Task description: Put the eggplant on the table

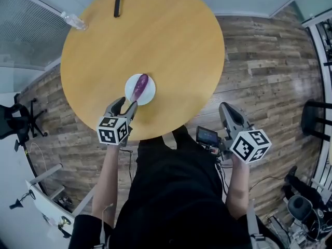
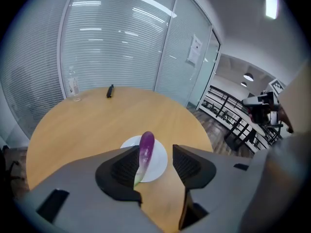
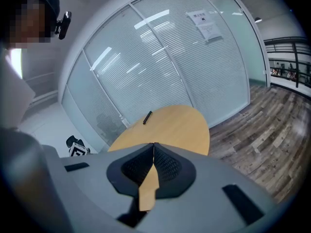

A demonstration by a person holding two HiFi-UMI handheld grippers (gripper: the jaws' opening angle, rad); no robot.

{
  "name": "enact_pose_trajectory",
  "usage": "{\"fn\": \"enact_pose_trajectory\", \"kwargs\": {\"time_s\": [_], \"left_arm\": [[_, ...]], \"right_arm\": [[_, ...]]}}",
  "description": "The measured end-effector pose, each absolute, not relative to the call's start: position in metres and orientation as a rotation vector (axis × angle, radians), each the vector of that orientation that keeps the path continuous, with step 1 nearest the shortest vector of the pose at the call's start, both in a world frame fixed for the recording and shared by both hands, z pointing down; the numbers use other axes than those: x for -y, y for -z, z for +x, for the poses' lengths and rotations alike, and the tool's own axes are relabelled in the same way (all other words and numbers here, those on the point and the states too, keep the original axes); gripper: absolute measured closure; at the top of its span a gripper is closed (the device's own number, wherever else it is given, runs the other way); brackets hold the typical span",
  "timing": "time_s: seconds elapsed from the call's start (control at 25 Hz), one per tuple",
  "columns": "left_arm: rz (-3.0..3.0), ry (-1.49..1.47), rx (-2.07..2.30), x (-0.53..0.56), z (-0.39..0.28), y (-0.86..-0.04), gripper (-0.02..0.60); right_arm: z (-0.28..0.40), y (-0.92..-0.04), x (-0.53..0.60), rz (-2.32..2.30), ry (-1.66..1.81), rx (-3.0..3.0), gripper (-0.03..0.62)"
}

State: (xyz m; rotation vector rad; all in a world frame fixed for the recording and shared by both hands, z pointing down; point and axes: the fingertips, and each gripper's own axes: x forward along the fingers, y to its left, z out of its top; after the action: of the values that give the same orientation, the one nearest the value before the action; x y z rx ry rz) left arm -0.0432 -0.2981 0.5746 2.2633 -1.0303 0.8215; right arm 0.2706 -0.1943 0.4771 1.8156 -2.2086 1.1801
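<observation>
Office, blinded glass partitions (image 2: 112, 47), swivel chair (image 1: 21, 122)

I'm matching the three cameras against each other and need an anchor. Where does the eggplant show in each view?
Head view: the eggplant lies on the white plate, on the near half of the table.
Left gripper view: lower centre, on the same plate.
Right gripper view: not in it.
Shared landmark: the black bar-shaped object near the table's far edge.
</observation>
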Motion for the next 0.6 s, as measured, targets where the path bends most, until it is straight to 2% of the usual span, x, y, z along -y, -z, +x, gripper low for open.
{"fn": "enact_pose_trajectory", "kwargs": {"time_s": [0.16,0.44,0.48,0.6], "left_arm": [[2.252,-0.743,1.119,0.272,-0.041,-0.545,0.356],[2.168,-0.641,1.233,0.225,-0.079,-0.529,0.359],[2.168,-0.622,1.249,0.223,-0.083,-0.525,0.368],[2.185,-0.559,1.291,0.215,-0.093,-0.508,0.448]], "right_arm": [[0.265,-0.499,0.199,1.665,-1.231,2.256,0.577],[0.222,-0.499,0.215,1.472,-1.199,2.347,0.577],[0.217,-0.497,0.216,1.456,-1.192,2.356,0.577],[0.200,-0.491,0.215,1.404,-1.166,2.385,0.577]]}}
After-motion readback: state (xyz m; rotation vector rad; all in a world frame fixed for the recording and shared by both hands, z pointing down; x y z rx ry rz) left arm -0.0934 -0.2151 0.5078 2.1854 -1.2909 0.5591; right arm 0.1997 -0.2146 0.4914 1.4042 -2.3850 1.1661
